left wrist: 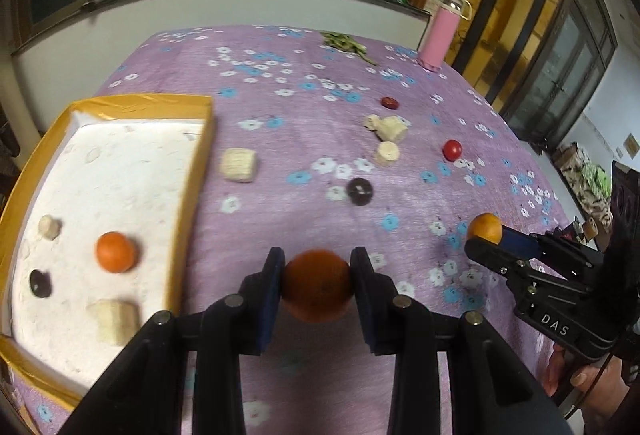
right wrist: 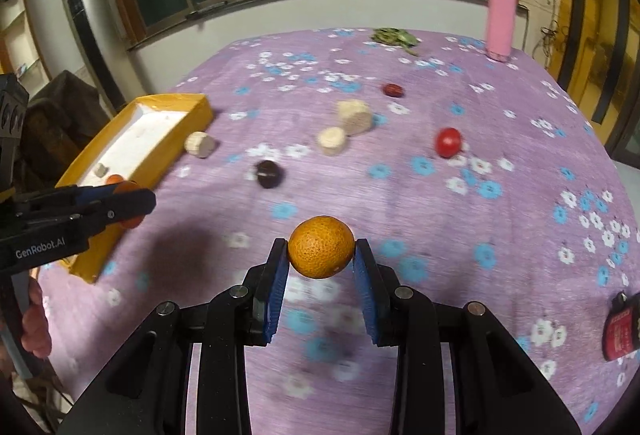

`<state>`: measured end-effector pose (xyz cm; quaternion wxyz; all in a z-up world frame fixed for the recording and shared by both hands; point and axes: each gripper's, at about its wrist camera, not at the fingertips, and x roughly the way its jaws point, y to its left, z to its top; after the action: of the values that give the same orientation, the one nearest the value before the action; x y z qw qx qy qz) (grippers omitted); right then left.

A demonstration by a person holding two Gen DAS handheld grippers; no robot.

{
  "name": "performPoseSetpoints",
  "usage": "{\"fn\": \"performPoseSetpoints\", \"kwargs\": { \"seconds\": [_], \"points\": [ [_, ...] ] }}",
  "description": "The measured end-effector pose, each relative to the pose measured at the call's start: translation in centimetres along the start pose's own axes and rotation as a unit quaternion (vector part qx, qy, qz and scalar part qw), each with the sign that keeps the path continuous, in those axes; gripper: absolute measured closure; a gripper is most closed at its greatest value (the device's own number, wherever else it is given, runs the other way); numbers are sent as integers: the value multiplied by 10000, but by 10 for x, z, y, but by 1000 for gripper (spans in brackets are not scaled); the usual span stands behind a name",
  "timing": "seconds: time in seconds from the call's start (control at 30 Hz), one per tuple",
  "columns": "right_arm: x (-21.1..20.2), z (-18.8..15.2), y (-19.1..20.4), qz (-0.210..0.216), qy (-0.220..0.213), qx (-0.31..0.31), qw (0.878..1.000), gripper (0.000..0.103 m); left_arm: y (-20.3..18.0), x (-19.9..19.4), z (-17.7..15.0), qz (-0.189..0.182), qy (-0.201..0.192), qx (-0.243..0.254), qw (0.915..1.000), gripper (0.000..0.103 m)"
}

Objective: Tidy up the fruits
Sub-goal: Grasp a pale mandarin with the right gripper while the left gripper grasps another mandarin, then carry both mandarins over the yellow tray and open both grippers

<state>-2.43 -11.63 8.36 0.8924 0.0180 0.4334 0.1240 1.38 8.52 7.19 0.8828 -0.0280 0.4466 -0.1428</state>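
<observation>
Carry step: left tongs (left wrist: 318, 285) pinch a deep-orange round mandarin (left wrist: 318, 287) above the purple flowered worktop (left wrist: 320, 139), just beside the yellow-rimmed white foam tray (left wrist: 200, 155) at its left edge; right tongs (right wrist: 321, 255) pinch a paler orange mandarin (right wrist: 321, 252) over the near middle. Next, judged: carry each over the tray rim, lower, release clear of the orange fruit (left wrist: 116, 251) already inside.
</observation>
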Motion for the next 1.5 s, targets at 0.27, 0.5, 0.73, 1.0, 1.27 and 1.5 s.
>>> {"fn": "performPoseSetpoints", "kwargs": {
  "seconds": [0.27,0.5,0.73,1.0,1.27,1.5],
  "points": [
    [9,18,66,258,-75,-470,9985,71,46,-25,-1,114,-203,-228,9995,66],
    [20,29,126,509,-105,-955,9941,71,93,-40,-2,295,-307,-511,9978,66],
    [41,41,177,691,-23,-1303,9891,71,143,-49,4,551,-396,-734,9950,66],
    [77,67,225,961,112,-1499,9840,71,200,-35,24,871,-319,-944,9912,66],
    [130,87,248,929,432,-1523,9830,71,228,-1,42,988,-42,-1034,9897,66],
    [157,88,248,914,750,-1439,9825,71,238,21,42,997,229,-1066,9890,66]
  ]
}}
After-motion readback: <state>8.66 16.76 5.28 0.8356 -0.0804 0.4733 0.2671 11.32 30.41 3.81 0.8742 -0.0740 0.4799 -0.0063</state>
